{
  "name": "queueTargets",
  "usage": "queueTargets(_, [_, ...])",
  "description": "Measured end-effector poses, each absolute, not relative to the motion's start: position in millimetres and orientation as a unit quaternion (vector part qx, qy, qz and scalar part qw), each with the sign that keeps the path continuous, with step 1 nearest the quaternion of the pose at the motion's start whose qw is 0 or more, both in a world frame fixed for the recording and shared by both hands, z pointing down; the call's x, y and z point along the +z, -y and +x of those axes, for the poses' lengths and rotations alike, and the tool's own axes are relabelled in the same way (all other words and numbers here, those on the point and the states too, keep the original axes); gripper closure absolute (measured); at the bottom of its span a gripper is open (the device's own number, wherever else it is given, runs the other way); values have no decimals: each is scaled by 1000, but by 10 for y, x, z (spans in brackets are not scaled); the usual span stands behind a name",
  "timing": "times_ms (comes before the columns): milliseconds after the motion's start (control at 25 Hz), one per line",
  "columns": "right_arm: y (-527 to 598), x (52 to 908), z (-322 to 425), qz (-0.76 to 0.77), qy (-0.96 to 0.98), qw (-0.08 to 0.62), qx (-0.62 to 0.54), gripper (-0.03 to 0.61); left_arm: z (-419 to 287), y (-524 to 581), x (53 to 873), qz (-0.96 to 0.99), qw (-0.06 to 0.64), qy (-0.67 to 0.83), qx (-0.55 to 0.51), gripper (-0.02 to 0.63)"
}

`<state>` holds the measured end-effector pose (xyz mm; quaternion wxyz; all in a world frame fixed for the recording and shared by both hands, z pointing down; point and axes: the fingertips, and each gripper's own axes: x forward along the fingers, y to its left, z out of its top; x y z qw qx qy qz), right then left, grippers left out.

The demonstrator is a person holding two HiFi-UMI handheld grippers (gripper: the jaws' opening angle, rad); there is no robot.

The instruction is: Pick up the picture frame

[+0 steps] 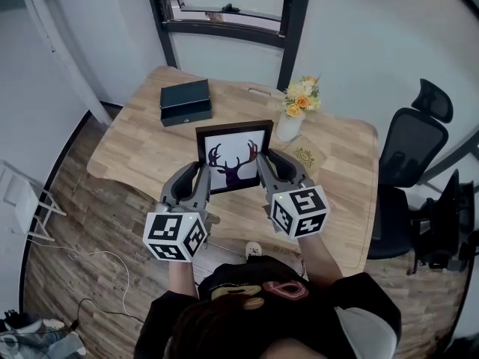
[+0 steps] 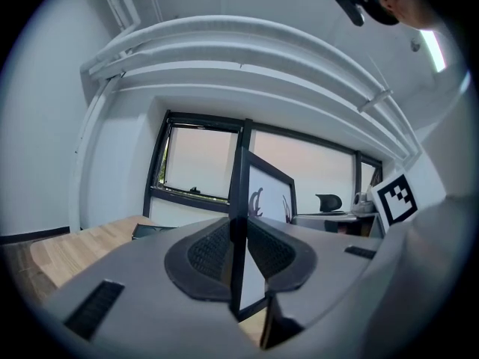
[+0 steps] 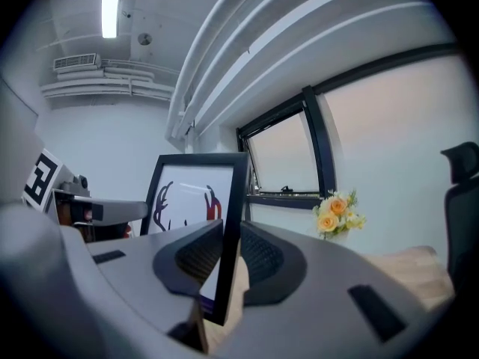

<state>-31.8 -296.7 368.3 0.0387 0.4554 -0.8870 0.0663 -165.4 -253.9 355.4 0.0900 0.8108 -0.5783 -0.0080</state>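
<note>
A black picture frame [image 1: 234,158] with a dark deer-antler print on white hangs upright above the wooden table [image 1: 142,137], held from both sides. My left gripper [image 1: 202,172] is shut on the frame's left edge [image 2: 239,200]; its ribbed pads press the thin black rim from both faces. My right gripper [image 1: 263,162] is shut on the frame's right edge [image 3: 233,223] in the same way. In the right gripper view the print [image 3: 183,200] faces me at the left of the jaws. The frame's lower part is hidden behind the gripper bodies.
A black box [image 1: 185,102] lies at the table's back left. A white vase of yellow and orange flowers [image 1: 298,105] stands at the back right, with a tan coaster [image 1: 304,157] in front of it. A black office chair [image 1: 408,167] stands right of the table. A window [image 1: 228,2] lies beyond.
</note>
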Motion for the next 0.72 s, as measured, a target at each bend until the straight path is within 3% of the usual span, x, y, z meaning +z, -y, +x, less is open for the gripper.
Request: queueTargets(720, [2964,2971,-508,442,897,-12,-13,503,-1854,2536,2995,803,37,593,-55,532])
